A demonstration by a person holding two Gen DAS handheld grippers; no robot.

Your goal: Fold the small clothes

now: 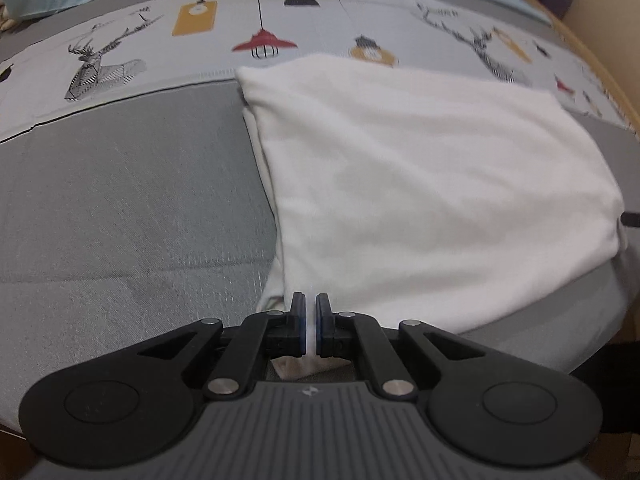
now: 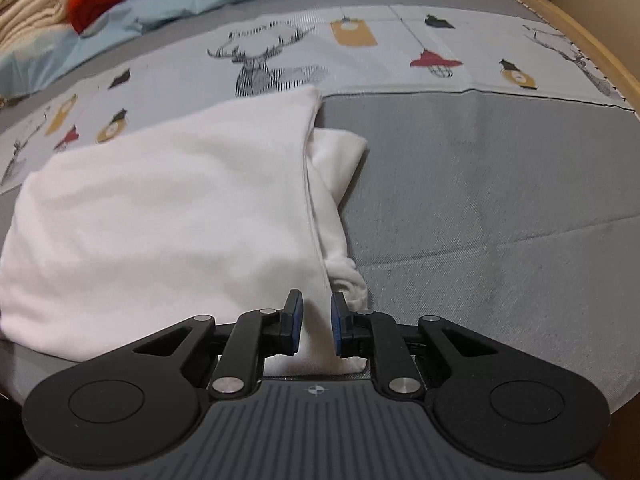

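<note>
Left hand-held gripper [image 1: 311, 322] of mine pinches the near corner of the white garment [image 1: 420, 184] on the bed [image 1: 120, 208]; right hand-held gripper [image 2: 316, 326] half-closed around its corner. Mid-fold: next, lift both corners forward together

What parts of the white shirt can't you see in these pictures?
- Left wrist view: the white garment's near edge is hidden behind the left gripper.
- Right wrist view: its near corner is hidden behind the right gripper; its left side is cut off by the picture edge.
- Both views: the folded-under layers are covered by the top layer.
</note>
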